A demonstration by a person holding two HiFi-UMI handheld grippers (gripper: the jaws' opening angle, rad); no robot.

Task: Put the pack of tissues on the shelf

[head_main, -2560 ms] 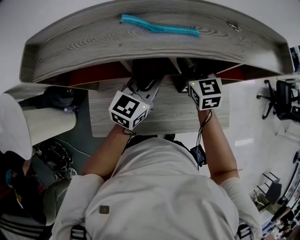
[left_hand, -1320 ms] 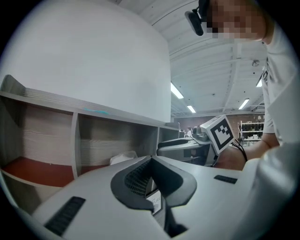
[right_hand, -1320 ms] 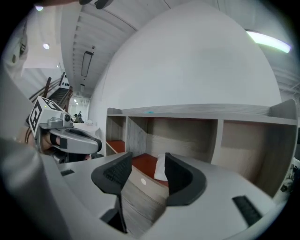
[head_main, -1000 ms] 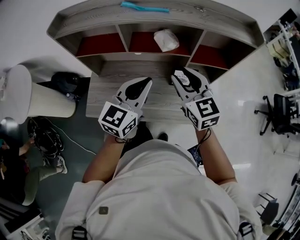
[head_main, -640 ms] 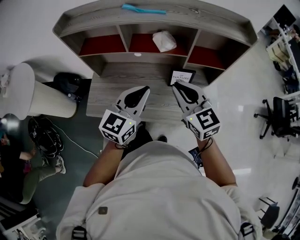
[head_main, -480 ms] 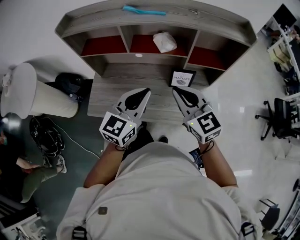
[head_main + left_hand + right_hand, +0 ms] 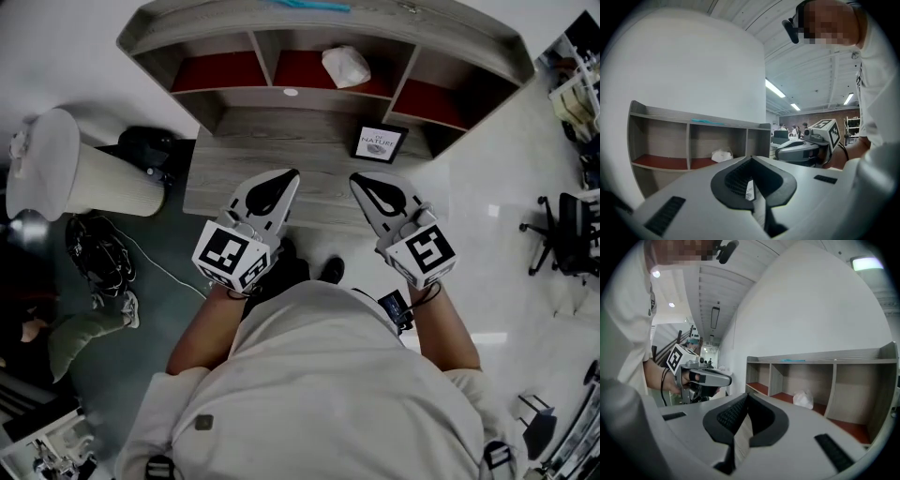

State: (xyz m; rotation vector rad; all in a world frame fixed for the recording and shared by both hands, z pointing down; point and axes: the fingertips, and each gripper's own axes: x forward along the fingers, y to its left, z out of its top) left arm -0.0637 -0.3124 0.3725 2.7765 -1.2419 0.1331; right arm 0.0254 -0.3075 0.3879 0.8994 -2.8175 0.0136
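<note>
The white pack of tissues lies in the middle compartment of the grey shelf with red-floored compartments; it also shows in the left gripper view and the right gripper view. Both grippers hover over the front of the wooden desk, well short of the shelf. My left gripper is shut with nothing between its jaws. My right gripper is shut and empty too. Each gripper sees the other beside it: the right gripper and the left gripper.
A small black-framed picture stands on the desk near the right gripper. A teal strip lies on the shelf top. A white cone-shaped object and a black bag are left of the desk, an office chair at right.
Both grippers have drawn back from inside the shelf to the desk's front edge. The tissues stay in the middle compartment. The right jaws have closed.
</note>
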